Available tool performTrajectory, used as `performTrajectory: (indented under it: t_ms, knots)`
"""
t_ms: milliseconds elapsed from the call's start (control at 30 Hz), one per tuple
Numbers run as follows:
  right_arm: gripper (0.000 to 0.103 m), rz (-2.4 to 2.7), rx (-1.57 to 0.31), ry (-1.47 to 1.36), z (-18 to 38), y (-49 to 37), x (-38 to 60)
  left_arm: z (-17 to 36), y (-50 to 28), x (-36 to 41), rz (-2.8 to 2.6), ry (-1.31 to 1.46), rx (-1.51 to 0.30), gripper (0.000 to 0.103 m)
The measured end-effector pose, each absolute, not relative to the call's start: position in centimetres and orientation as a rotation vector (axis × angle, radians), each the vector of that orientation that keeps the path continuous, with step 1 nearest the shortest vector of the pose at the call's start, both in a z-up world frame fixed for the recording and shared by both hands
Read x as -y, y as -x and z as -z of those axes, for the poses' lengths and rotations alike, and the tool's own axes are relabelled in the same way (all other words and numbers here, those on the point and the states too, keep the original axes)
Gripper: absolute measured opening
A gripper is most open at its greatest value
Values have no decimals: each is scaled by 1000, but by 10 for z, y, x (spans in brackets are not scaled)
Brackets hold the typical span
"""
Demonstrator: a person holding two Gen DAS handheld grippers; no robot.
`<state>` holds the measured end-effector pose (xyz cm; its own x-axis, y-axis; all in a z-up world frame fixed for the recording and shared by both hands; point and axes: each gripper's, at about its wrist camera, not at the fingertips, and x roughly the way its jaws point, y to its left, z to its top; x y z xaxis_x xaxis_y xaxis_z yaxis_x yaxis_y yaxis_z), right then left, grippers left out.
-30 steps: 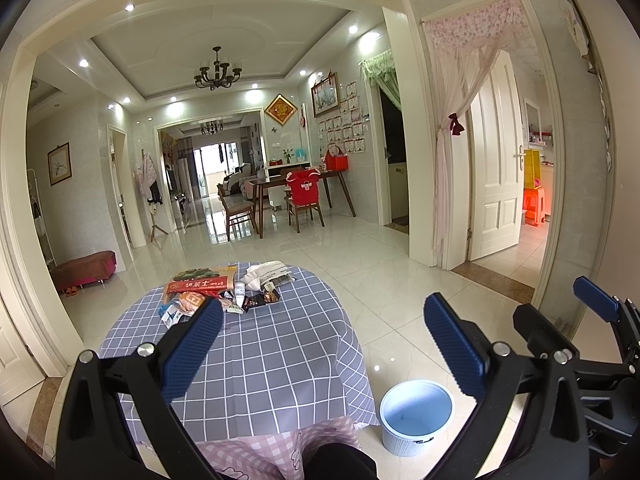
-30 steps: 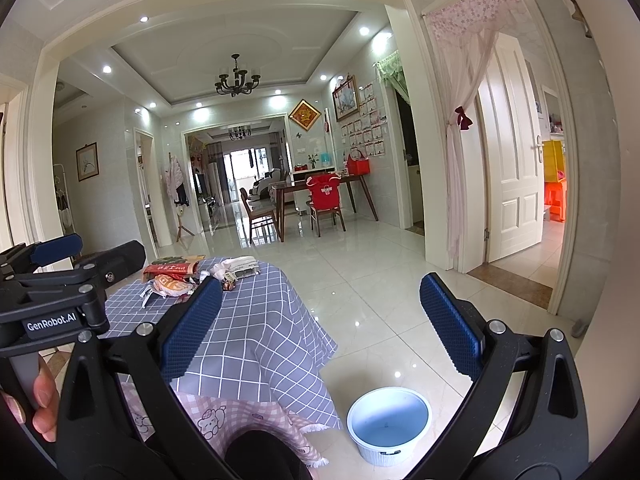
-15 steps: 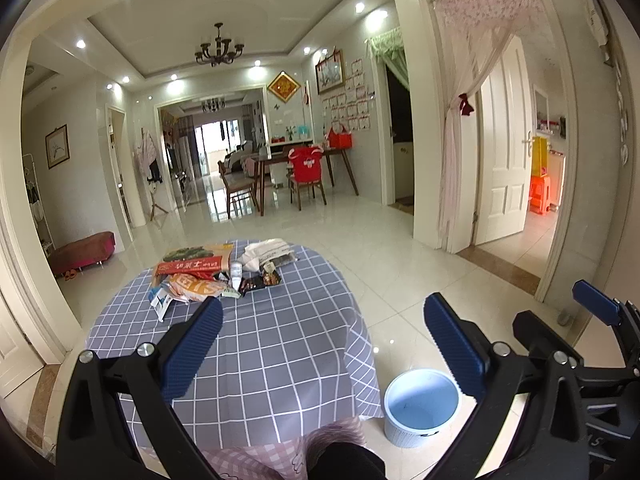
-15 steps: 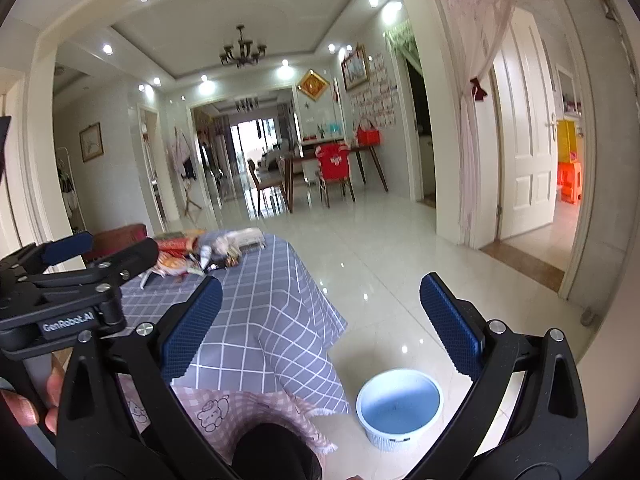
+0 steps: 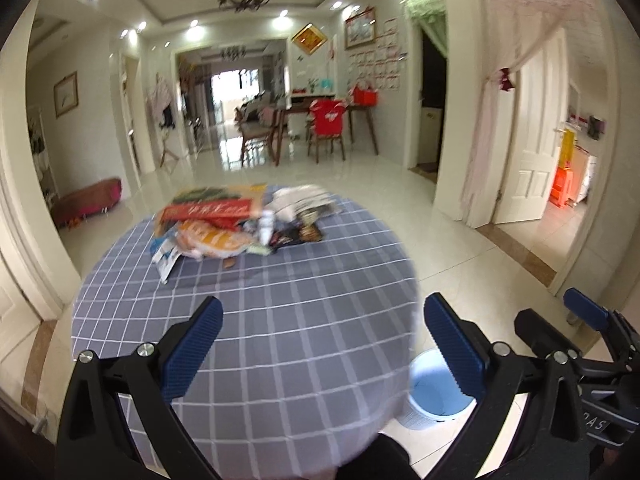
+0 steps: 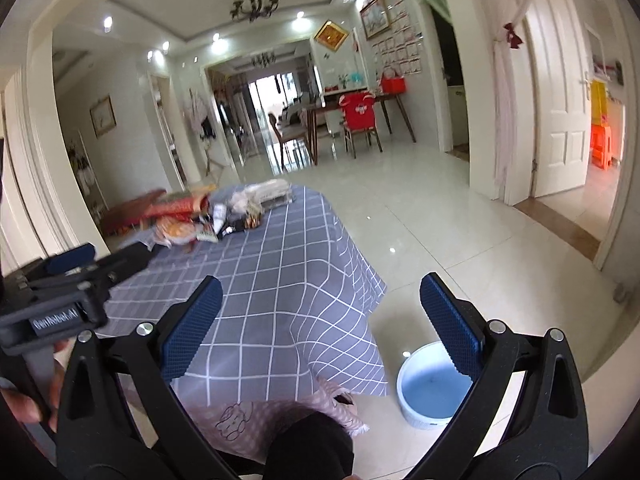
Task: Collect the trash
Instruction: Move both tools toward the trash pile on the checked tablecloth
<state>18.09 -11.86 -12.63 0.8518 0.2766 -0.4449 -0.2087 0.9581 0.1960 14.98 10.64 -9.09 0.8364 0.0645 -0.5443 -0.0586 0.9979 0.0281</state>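
While reaching out over the table (image 5: 304, 320) with its grey checked cloth, hold the left gripper (image 5: 322, 304) just as now: fingers spread wide, nothing between them. Same for the right gripper (image 6: 320, 284): wide apart, nothing held.

Trash pile (image 5: 240, 224) at the far side of the table, well apart from both tools. In it: a long red box (image 5: 208, 211), an orange bag (image 5: 212, 240) just in front of it, a small white bottle (image 5: 266, 226), a dark wrapper (image 5: 296, 234), and some white paper stuff (image 5: 300, 200) behind. A bit blurry, so hard to tell more.

Blue bucket (image 5: 436, 396) on the floor, down by the right side of the table, near the right gripper. Looks like the place for the trash.

Seems to be the very start: nothing picked up yet, nothing seen in the bucket.

Go forward slowly and low to the pile. Pick one thing at a time. Start with something on the near edge, like the orange bag or the dark wrapper, not the big box at the back. Come down with one finger on each side, then squeeze gently. Take soft bags by a bunched-up part, not a flat one. Mind the little bottle: easy to knock over and roll away. Try not to pinch or drag the cloth. Use the right gripper for drops into the bucket, being closer to it.
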Motion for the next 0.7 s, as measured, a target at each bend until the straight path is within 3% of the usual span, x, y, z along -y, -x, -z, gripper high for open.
performTrajectory:
  t_ms: [367, 700]
  knots:
    - [97, -334, -599, -52, 141, -286, 30, 119, -217, -232, -226, 41, -668, 99]
    - [97, -497, -542, 257, 120, -347, -111, 122, -252, -326, -333, 106, -687, 99]
